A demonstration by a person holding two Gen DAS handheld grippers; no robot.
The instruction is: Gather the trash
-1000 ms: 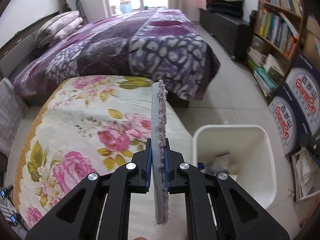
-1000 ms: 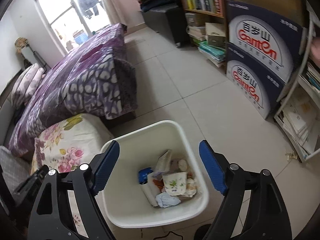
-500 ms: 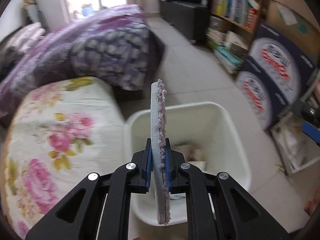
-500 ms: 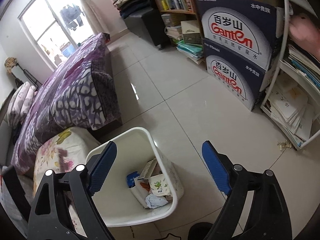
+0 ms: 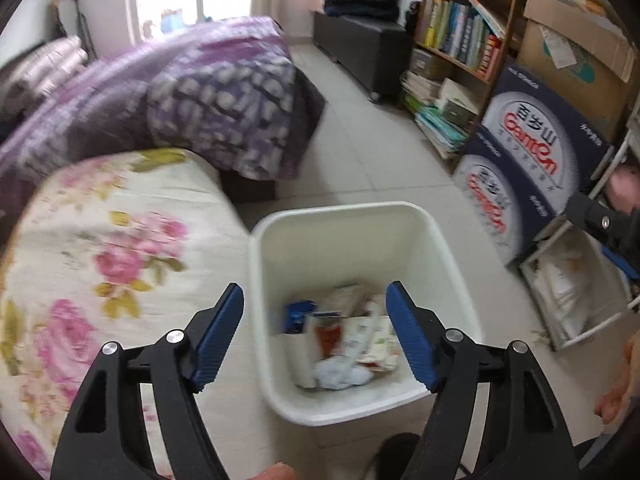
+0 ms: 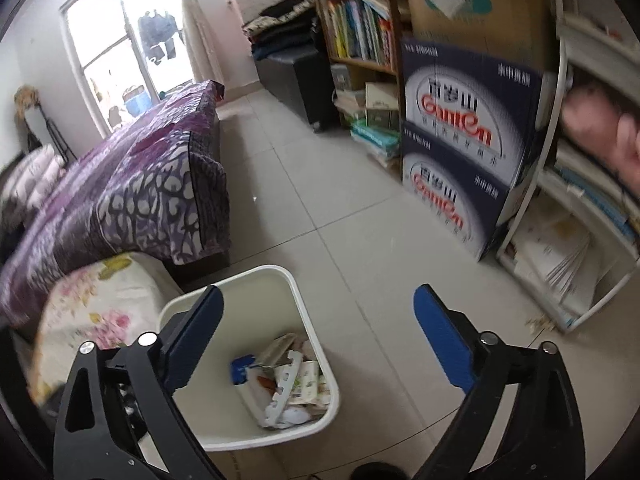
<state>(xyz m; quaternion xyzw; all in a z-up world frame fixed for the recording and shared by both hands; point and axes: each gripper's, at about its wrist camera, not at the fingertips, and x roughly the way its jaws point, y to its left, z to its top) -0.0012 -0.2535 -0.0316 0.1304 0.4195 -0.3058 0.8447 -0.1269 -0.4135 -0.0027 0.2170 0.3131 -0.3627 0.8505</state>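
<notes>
A white trash bin [image 5: 348, 220] stands on the tiled floor beside a floral cushion [image 5: 108, 256]. It holds several pieces of trash [image 5: 344, 340], among them a pale foam pad [image 6: 280, 396] lying on top. My left gripper [image 5: 316, 332] is open and empty, right above the bin's near side. My right gripper [image 6: 316, 336] is open and empty, higher up and to the right of the bin [image 6: 296, 292].
A bed with a purple blanket [image 5: 192, 92] lies behind the cushion. Blue water cartons [image 5: 532, 160] and a bookshelf [image 5: 460, 36] stand along the right wall, with a white rack [image 6: 568, 208] nearer. Bare floor tiles [image 6: 320, 200] lie between them.
My left gripper has opened and let go of the foam pad, which now lies in the bin. The right gripper has drifted up and to the right.
</notes>
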